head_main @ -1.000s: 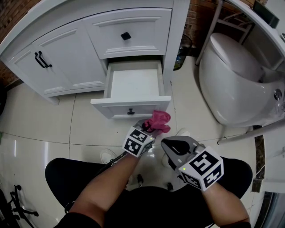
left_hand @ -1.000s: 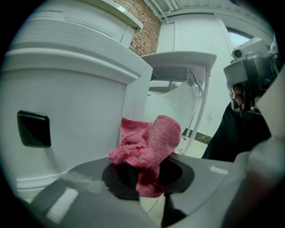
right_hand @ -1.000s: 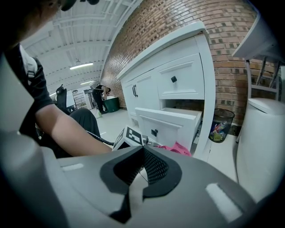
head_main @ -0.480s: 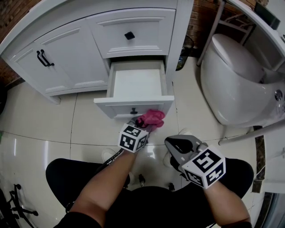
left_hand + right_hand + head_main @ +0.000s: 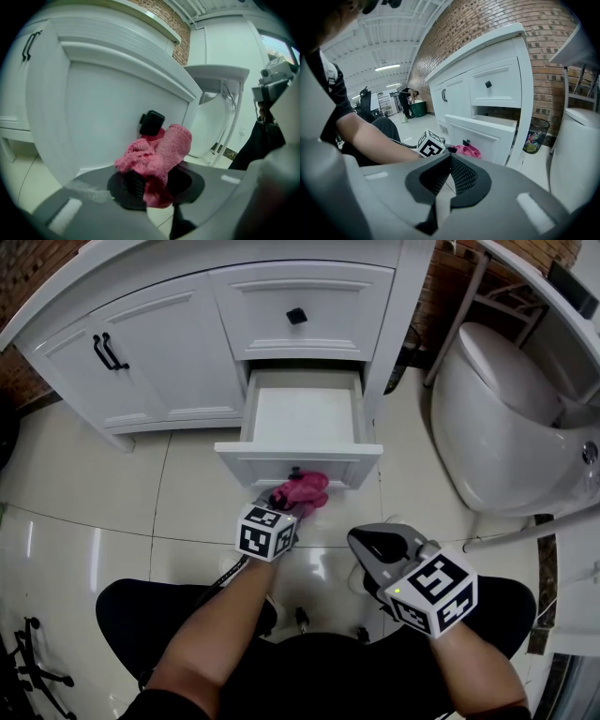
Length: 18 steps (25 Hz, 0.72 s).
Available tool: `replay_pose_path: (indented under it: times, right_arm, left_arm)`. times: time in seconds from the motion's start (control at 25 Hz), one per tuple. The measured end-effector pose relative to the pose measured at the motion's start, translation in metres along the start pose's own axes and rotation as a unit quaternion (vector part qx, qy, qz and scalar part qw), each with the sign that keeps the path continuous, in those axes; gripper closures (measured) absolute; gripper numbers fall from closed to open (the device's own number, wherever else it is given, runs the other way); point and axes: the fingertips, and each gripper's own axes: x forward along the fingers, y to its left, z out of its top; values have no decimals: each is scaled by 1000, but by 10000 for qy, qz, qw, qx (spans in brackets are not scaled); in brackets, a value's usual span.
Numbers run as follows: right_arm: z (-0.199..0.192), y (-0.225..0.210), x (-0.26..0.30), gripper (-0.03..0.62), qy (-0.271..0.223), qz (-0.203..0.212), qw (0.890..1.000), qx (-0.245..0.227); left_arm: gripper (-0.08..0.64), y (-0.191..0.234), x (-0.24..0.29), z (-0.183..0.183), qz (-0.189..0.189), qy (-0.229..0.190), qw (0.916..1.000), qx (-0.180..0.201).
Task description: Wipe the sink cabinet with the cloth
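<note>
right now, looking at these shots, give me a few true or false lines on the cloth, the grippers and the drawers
1. The left gripper is shut on the pink cloth. True.
2. The right gripper helps hold the cloth. False: its jaws are together on nothing, apart from the cloth.
3. The lower drawer is pulled open and looks empty. True.
4. The cloth is up at the upper drawer. False: it is at the lower drawer's front, by its black knob.
5. The toilet stands left of the cabinet. False: it is to the cabinet's right in the head view.
</note>
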Motion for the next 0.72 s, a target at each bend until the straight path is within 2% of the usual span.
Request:
replay_pose_path:
  times: [0.32,0.72]
  right_arm:
    - [8,12,11,584,43,83,9999,-116]
    - [21,28,16,584,-23,129,9996,-266]
  left_arm:
    - [469,46,-33,-5,530,-189,9975,-431]
    - [469,89,-75,-8,1133,-416,9895,-797]
